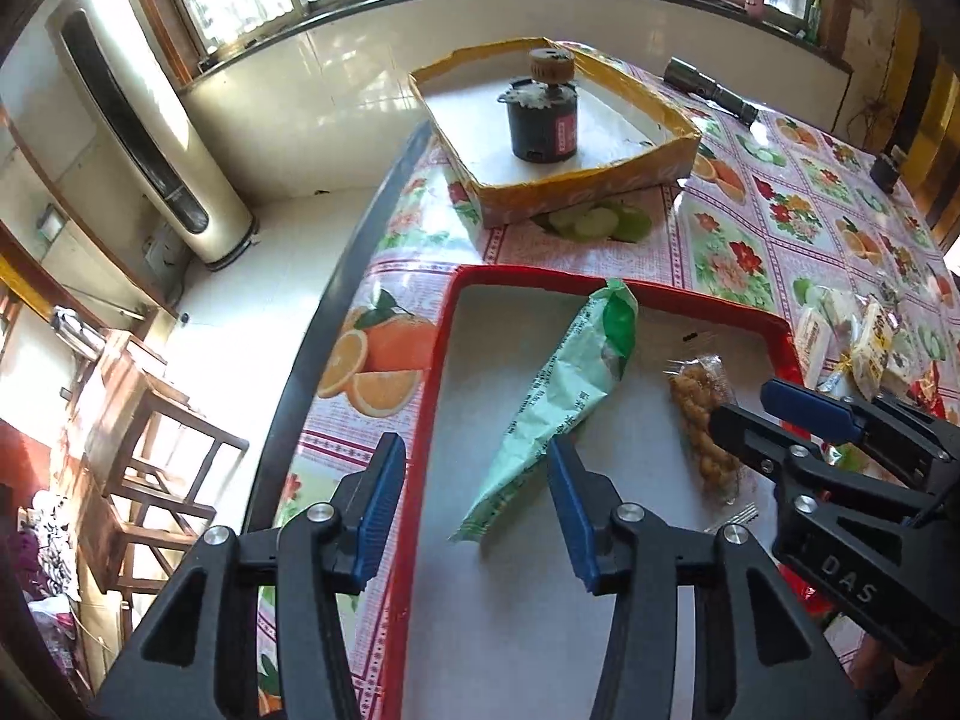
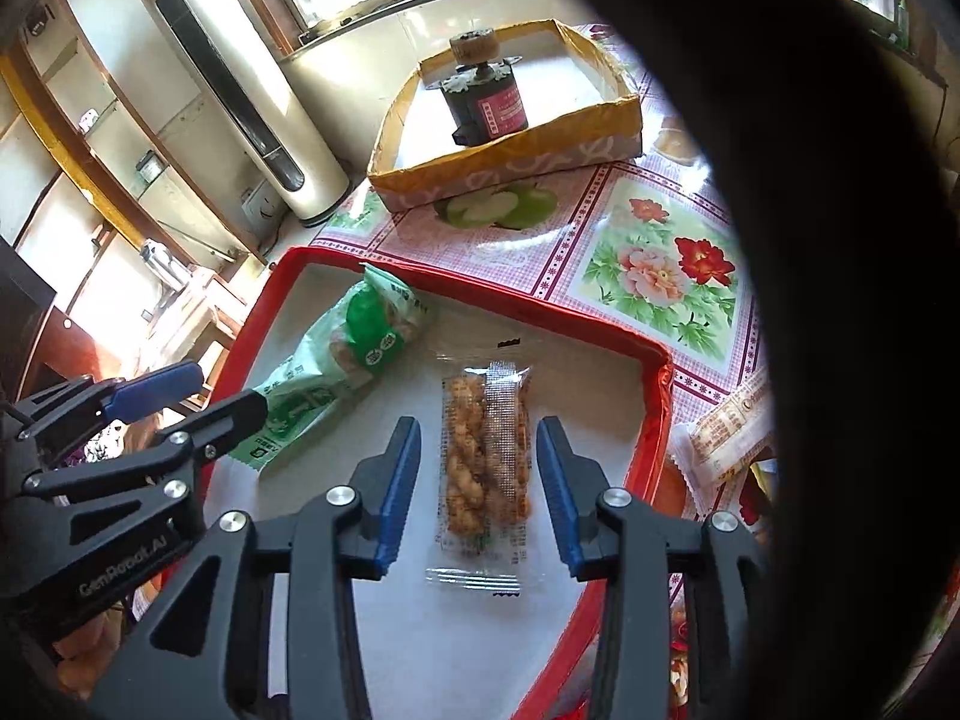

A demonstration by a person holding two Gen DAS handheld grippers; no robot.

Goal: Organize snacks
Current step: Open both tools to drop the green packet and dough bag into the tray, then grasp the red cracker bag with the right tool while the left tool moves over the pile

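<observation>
Green pkt: lies flat in red tray, left half; long axis diagonal, dark-green end up at far rim, pale end toward near-left.
Twist pkt: clear wrapper, fried twist snack inside; flat in tray, right of green pkt, apart from it; long axis runs near-to-far.
L gripper: jaws approx half open, nothing gripped. Right blue pad sits over green pkt's lower part, contact unclear; left pad is over tray's left rim.
R gripper: jaws part open, straddling twist pkt; a gap shows each side, pads not pressing it.
Red tray: white floor, red rim; holds only those 2 pkts. Sits on table w/ floral-fruit cloth, near its left edge.
Yellow box: open-top, beyond tray; holds one dark cylindrical motor-like item, upright, tan wheel on top.
Loose snacks: pile of wrapped pkts on cloth, right of tray.
Flashlight: black, lying on cloth beyond yellow box.
</observation>
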